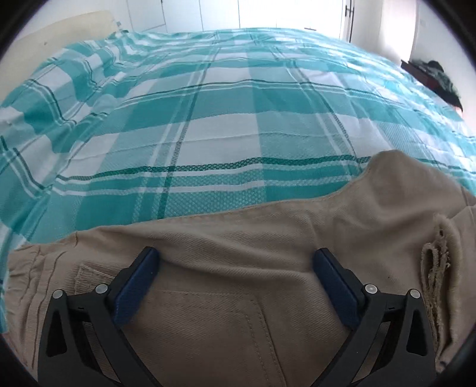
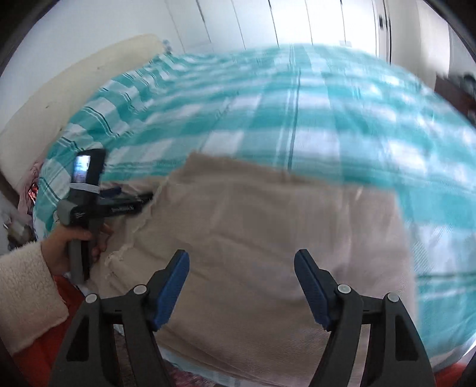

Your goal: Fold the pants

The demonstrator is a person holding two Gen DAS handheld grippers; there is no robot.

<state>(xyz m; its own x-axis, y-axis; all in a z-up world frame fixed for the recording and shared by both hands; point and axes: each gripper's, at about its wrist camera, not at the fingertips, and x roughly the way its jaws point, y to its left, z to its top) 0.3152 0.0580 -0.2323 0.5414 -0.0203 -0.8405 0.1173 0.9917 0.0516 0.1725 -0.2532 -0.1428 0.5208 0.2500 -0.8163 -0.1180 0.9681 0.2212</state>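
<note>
- Left wrist view: the left gripper (image 1: 235, 262) stands with its jaws spread wide, nothing between the blue pads (image 1: 135, 287), which hang just over the cloth without pinching it.
- Below it lie the beige pants (image 1: 238, 238), spread across the near edge of the bed, on the teal and white checked bedspread (image 1: 208, 119).
- A stitched back pocket (image 1: 214, 321) shows right under the gripper, between the two fingers.
- At the right side of the pants a frayed hem (image 1: 434, 268) lies folded over on the beige cloth.
- Beyond the bed stand white closet doors (image 1: 267, 15); at the far right edge a dark heap (image 1: 437, 77) lies beside the bedspread, too small to make out.
- Right wrist view: this picture is blurred. The right gripper (image 2: 241, 268) has its jaws well apart and empty, over the pants (image 2: 267, 223), with no cloth caught between the pads.
- The pants lie as a broad beige layer on the near part of the bedspread (image 2: 327, 104), with a frayed edge (image 2: 142, 220) along their left side.
- At the left, the person's left hand (image 2: 68, 244), in a fleecy cream sleeve (image 2: 26, 297), grasps the handle of the left gripper (image 2: 134, 199), whose fingers reach over the frayed edge.
- A cream headboard (image 2: 74, 80) rises behind the left side of the bed.
</note>
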